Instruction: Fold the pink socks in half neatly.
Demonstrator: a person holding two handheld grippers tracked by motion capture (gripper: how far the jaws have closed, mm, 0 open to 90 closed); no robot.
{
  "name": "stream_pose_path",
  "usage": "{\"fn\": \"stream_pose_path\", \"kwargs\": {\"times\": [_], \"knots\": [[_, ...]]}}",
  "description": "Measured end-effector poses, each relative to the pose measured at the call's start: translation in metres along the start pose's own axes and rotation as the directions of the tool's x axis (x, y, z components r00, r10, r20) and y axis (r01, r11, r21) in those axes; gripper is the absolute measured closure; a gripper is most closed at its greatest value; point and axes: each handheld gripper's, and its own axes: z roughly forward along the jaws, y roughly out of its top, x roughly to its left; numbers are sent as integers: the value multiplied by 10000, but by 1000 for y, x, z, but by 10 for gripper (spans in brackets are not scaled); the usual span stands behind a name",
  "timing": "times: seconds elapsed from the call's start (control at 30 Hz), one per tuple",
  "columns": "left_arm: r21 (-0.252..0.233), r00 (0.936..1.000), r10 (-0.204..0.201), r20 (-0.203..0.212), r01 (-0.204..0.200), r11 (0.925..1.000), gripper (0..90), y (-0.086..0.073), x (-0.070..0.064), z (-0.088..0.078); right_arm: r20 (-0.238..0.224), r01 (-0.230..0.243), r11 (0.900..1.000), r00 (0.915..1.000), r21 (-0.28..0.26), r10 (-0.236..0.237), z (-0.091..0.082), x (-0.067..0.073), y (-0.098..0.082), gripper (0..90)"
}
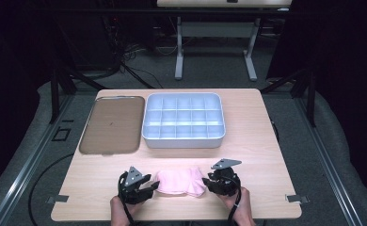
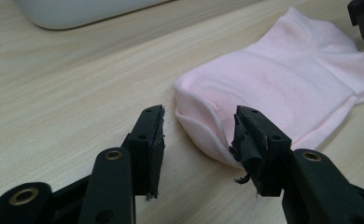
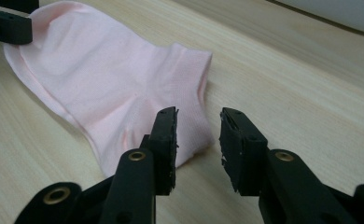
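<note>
Nearest the table's [image 1: 266,141] front edge, item one: pink sock [image 1: 180,181], lying flat with its long axis running across the table, left to right, toe end at the left and cuff end at the right; soft fine knit, matte, rounded toe, ribbed cuff band, heel folded under as a small flap on the near side.

Left of the sock: left gripper [image 1: 148,187], black hard plastic, square rubber-faced pads; jaws spread, straddling the toe end; in the left gripper view [image 2: 199,135] the right-hand pad sits against the toe's folded edge and the other stands on bare wood, so nothing is pinched.

Right of the sock: right gripper [image 1: 209,181], same make, grey three-cornered plate on top; jaws parted with a gap between; in the right gripper view [image 3: 198,140] one pad seems to lie over the cuff corner, the other off the fabric on bare wood; contact with the cloth is hard to judge from this angle. Both grippers stand about equally close, one at each end of the long axis.

Beyond the sock: pale grey divider box [image 1: 184,141], rigid plastic, many square cells, all empty; left of the box, brown flat tray [image 1: 110,125], smooth, rounded corners; light wood-grain tabletop beneath all.
</note>
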Motion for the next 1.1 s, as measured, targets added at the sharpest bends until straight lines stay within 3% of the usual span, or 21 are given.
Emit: {"fn": "stream_pose_path", "kwargs": {"times": [0.23,0.33,0.53,0.77,1.1], "knots": [[267,9998,138,107,-141,9995,697,-1,-1,4,129,263,9982,9996,533,-270,13,3,4,742],[246,9999,-24,169,19,9997,731,-1,0,5,218,301,9978,9993,587,-314,14,5,5,812],[253,9999,148,38,-149,9996,741,-1,-1,5,252,386,9972,9989,643,-402,12,8,6,836],[272,10000,74,48,-75,9996,741,-1,-1,5,305,467,9967,9983,662,-488,6,10,9,834],[267,10000,86,19,-86,9996,740,-1,-1,5,168,588,9977,9981,338,-594,-10,18,20,833]]}}
